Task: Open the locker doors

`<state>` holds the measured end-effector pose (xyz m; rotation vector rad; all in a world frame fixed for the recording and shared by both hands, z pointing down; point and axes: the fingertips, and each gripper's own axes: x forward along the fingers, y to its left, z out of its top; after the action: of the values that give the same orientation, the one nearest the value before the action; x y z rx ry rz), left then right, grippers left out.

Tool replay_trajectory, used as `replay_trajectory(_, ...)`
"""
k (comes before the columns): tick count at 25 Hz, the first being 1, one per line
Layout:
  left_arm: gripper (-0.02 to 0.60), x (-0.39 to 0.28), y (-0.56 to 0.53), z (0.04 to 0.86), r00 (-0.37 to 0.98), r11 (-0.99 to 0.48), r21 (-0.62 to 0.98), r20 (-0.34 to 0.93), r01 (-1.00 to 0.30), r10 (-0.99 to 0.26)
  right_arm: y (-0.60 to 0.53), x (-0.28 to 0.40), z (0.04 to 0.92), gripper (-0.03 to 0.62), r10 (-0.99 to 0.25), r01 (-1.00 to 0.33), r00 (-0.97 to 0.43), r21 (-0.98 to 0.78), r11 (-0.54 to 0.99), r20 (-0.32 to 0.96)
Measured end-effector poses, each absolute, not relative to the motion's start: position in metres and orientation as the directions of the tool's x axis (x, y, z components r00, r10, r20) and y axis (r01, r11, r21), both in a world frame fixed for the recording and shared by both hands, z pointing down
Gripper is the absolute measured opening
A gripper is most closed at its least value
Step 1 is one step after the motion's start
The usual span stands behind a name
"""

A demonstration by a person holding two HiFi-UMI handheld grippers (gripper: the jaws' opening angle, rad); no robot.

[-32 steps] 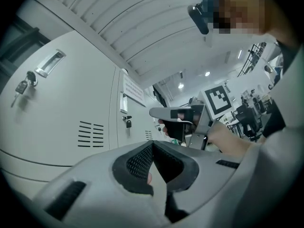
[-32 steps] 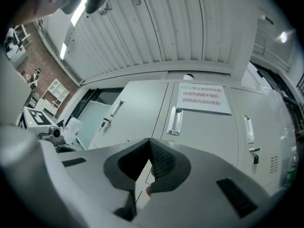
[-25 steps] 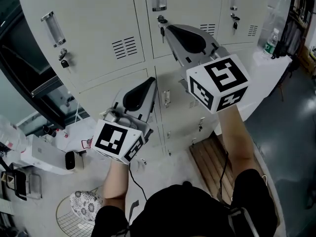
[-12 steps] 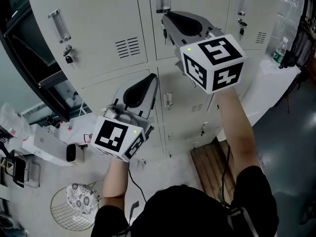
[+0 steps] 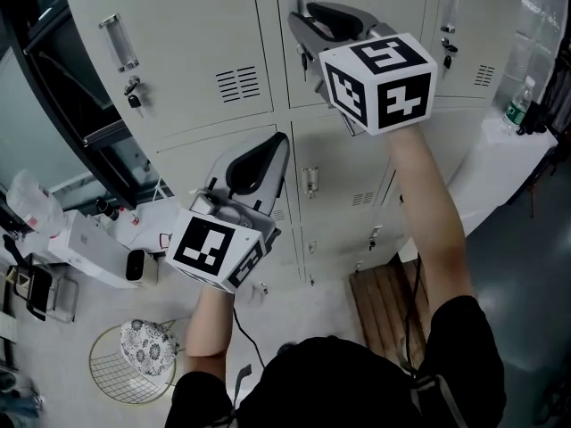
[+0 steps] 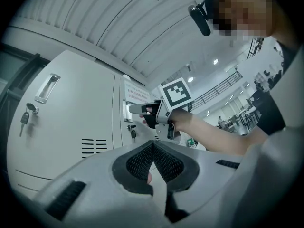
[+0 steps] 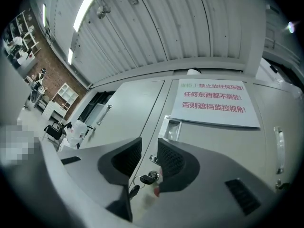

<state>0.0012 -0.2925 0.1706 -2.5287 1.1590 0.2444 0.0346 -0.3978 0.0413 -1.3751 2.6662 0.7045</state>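
Note:
Pale grey lockers [image 5: 187,52] stand in front of me, doors shut, with keys hanging in their locks. My right gripper [image 5: 303,27] is raised at the left edge of the upper middle door. Its jaws have just been opening and stand open [image 7: 148,144] with nothing between them. The door's lock with its key [image 7: 149,176] shows just below the gap, the recessed handle [image 7: 172,129] above it. My left gripper [image 5: 280,143] points at the lower locker [image 5: 187,172], its jaws [image 6: 153,144] shut and empty. From the left gripper view, the right gripper [image 6: 137,109] sits beside that handle.
A red-lettered notice [image 7: 213,103] is stuck on the upper middle door. A wire basket [image 5: 134,364] and white boxes [image 5: 98,248] lie on the floor at left, a wooden pallet [image 5: 384,301] at the lockers' foot. A white table with a bottle [image 5: 517,105] stands right.
The right gripper has risen along the upper middle door, closer to its handle. The left gripper has stayed where it was.

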Motion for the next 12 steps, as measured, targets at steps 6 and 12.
replay_trajectory(6,0.017,-0.001,-0.291,0.171,0.637,-0.588,-0.244,-0.289,-0.771,-0.715,-0.411,0.027,0.037,0.141,-0.759,-0.780,-0.607,0.361,0.512,-0.234)
replay_trajectory(12,0.017,-0.008,-0.293,0.173,0.627,-0.577,-0.246,-0.281,-0.779,-0.727,-0.426,0.024,0.037,0.158,-0.772,-0.788,-0.597,0.338,0.515,-0.216)
